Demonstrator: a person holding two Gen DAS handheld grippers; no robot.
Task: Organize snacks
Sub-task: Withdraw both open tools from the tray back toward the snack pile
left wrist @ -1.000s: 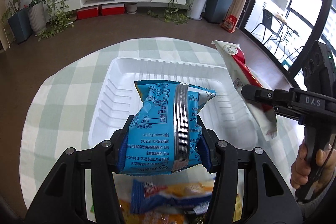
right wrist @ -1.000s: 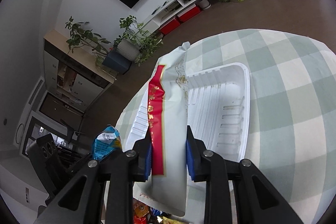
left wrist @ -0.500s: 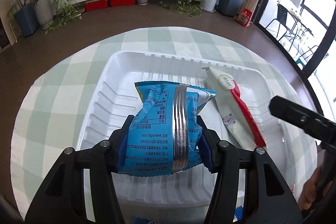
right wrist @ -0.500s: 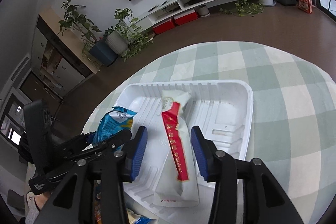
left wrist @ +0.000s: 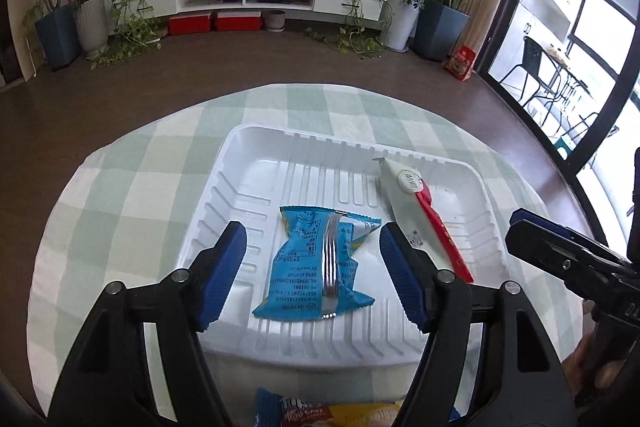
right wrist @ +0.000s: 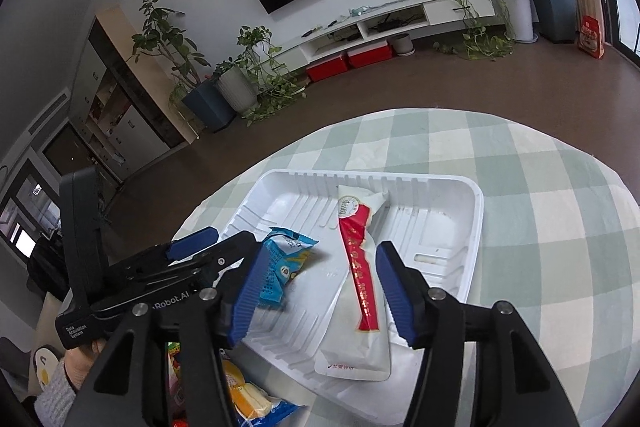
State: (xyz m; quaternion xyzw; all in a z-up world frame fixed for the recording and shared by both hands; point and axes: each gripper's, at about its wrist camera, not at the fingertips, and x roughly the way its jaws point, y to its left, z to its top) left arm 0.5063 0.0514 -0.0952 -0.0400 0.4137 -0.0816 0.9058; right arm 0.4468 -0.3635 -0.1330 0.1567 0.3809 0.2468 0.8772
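Observation:
A white plastic tray sits on the green checked tablecloth. A blue snack packet lies flat in the tray's near half. My left gripper hovers over it, jaws opening, pads clear of the packet on both sides. A long white-and-red snack packet lies in the tray's right part, its near end over the rim. My right gripper stands above that packet, jaws opening, pads apart from it. The right gripper's fingers show at the right edge of the left wrist view.
More snack packets lie on the cloth in front of the tray: a blue and yellow one and yellow and red ones. A hand in a grey sleeve holds the left gripper. The table edge curves round beyond the tray.
Both grippers let go. The blue packet dropped from the left gripper into the tray. The white-and-red packet left the right gripper and lies in the tray. Both pairs of jaws spread wider.

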